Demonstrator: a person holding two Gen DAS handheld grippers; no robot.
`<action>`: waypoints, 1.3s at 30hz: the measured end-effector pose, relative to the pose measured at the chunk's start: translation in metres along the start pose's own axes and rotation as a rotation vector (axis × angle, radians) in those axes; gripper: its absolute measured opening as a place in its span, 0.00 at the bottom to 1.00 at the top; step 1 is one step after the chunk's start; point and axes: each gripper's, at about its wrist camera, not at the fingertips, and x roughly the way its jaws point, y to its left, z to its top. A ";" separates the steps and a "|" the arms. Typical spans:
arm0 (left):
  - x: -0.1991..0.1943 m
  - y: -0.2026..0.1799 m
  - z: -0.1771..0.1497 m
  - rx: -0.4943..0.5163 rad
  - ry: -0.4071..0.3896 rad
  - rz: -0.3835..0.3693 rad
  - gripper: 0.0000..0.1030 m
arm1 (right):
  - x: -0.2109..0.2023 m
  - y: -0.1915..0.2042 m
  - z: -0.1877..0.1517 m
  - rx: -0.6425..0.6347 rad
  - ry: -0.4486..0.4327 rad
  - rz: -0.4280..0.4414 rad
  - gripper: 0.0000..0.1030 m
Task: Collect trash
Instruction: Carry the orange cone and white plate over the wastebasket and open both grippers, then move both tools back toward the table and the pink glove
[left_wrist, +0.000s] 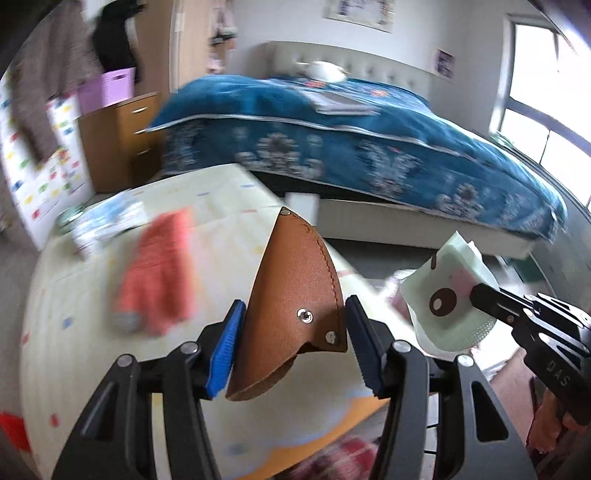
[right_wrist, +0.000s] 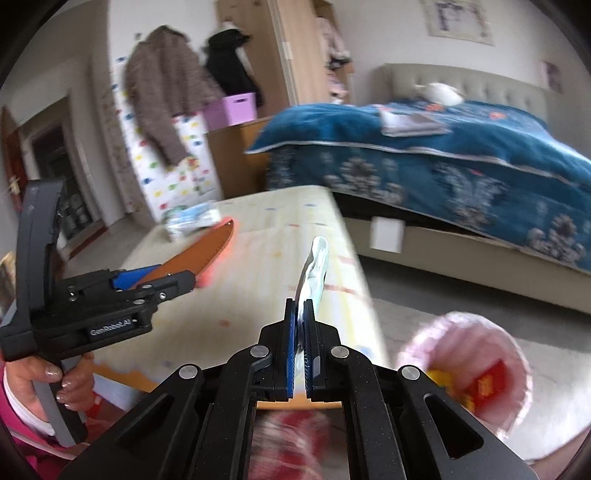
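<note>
Above the pale counter (left_wrist: 92, 369), the left gripper (left_wrist: 291, 343) clamps a brown leather pouch (left_wrist: 295, 291) between its fingers, while the right gripper (right_wrist: 300, 343) is clenched on a pale green wrapper (left_wrist: 448, 295), raised beside a pink bin (right_wrist: 472, 369).

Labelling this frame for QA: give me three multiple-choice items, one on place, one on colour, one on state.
1. Where is the red cloth?
A. on the bed
B. on the mat
C. in the bin

2. What colour is the pouch in the left tongs?
A. brown
B. green
C. white

3. How are the right tongs?
A. wide open, empty
B. shut, empty
C. shut on the wrapper

Key: 1 B, it lies on the pale mat; 2 A, tan leather with snaps; 3 C, the pads pinch the thin wrapper edge.
</note>
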 end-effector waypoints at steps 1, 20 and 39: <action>0.005 -0.009 0.001 0.015 0.004 -0.018 0.53 | -0.005 -0.014 -0.003 0.022 -0.002 -0.031 0.04; 0.112 -0.142 0.025 0.141 0.111 -0.250 0.74 | -0.021 -0.181 -0.042 0.279 0.029 -0.261 0.17; 0.042 -0.042 0.000 -0.023 0.056 -0.074 0.82 | -0.019 -0.124 -0.027 0.175 0.027 -0.162 0.39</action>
